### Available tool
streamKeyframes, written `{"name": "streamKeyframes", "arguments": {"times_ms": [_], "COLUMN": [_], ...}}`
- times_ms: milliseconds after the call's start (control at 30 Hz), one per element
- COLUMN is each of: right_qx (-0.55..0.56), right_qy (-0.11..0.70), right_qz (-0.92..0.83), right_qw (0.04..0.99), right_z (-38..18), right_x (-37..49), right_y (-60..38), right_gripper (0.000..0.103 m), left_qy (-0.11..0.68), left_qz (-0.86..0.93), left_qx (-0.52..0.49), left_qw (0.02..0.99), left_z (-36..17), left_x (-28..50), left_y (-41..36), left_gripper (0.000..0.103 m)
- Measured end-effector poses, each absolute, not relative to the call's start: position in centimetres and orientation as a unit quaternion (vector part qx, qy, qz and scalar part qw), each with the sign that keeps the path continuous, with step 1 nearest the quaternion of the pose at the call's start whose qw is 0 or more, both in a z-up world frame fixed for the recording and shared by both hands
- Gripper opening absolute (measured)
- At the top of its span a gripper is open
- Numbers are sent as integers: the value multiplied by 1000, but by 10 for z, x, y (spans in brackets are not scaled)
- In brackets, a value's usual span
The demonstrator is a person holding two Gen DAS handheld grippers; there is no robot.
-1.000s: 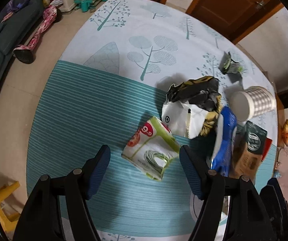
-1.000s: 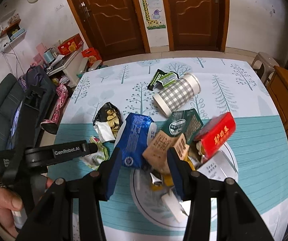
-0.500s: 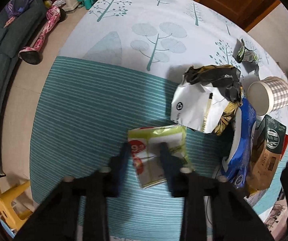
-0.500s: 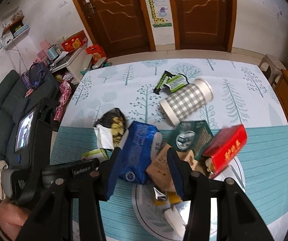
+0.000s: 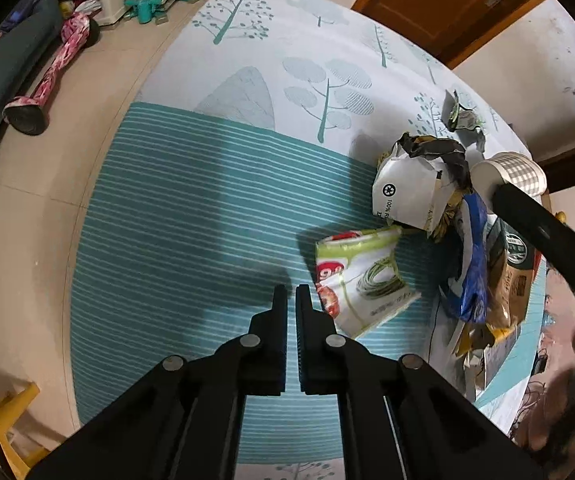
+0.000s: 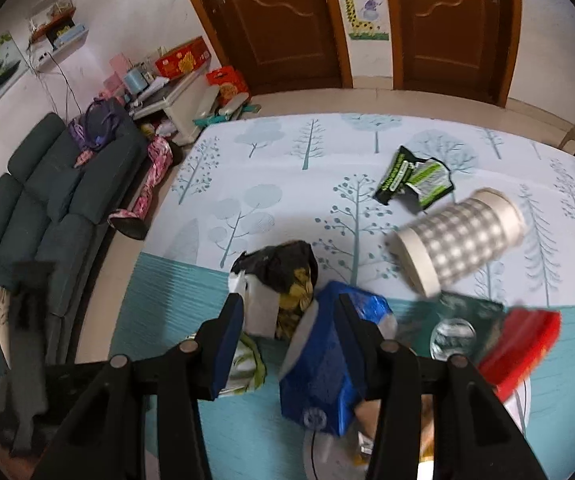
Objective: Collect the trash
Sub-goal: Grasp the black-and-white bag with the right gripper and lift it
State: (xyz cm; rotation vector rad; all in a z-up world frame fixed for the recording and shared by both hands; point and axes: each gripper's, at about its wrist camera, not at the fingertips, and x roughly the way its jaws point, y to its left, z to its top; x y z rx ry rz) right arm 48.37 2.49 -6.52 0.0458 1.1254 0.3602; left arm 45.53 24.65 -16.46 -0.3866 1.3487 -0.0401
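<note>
My left tool hangs over the teal striped band of the counter, pointing steeply down. Its jaws have just been closing and now stand together with only a sliver of gap and nothing between them. The green-and-white snack wrapper lies flat on the counter just beside the right-hand finger; I cannot tell whether its near edge touches that finger, but it is not gripped.

Past the wrapper sits the trash heap: a crumpled white paper bag with a black-and-gold wrapper on top, then a blue foil bag and a brown paper bag leaning together toward the right. A checked paper cup lies on its side behind them. A small green-and-black wrapper lies apart, farther back on the tree-printed part of the cloth.

From the right wrist view, my right tool has its jaws partly open above the heap. The blue foil bag and the white paper bag sit in the gap as seen from here, but the pads do not press on either. A red carton, blurred, lies at the right over a white plate, beside a dark green packet. The checked cup and the green-and-black wrapper lie beyond, well apart from the tool.
</note>
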Motion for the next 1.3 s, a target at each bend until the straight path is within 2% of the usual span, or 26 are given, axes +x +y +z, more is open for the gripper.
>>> {"name": "streamKeyframes", "arguments": {"times_ms": [167,233,267,333,500,600,933,967,1033,1067,1300], "right_qx": [9,5,3,-9,-25,1,80,85,101,114,142], "right_qy": [546,555,556,567,565,560,509,504,492,487,473], "right_qz": [172,175,182,188,202,208,192,189,180,177,164], "right_qw": [820,813,811,802,799,802,835,839,846,848,854], "right_z": [-80,-88,-90,-99,-109,-109,-75,-72,-64,-60,-51], "right_x": [507,513,515,519,516,514,494,493,489,486,472], "right_y": [39,45,49,58,70,66,27,24,14,7,-16], "right_gripper": [49,58,58,59,59,54,52,52,52,52,52], "left_qy": [614,616,615,614,609,604,604,604,604,604,602], "left_qz": [-29,-36,-39,-48,-70,-93,-189,-203,-234,-253,-299], "left_qx": [-158,-152,-149,-142,-120,-107,-19,-18,-13,-11,71], "left_qw": [773,772,773,775,781,785,774,771,761,756,737], "left_z": [-157,-155,-154,-154,-151,-147,-142,-142,-140,-140,-144], "left_x": [459,461,463,468,478,481,493,493,495,495,494], "left_y": [249,250,251,252,249,246,212,209,201,197,166], "left_gripper": [3,7,9,19,32,41,44,46,64,66,67]}}
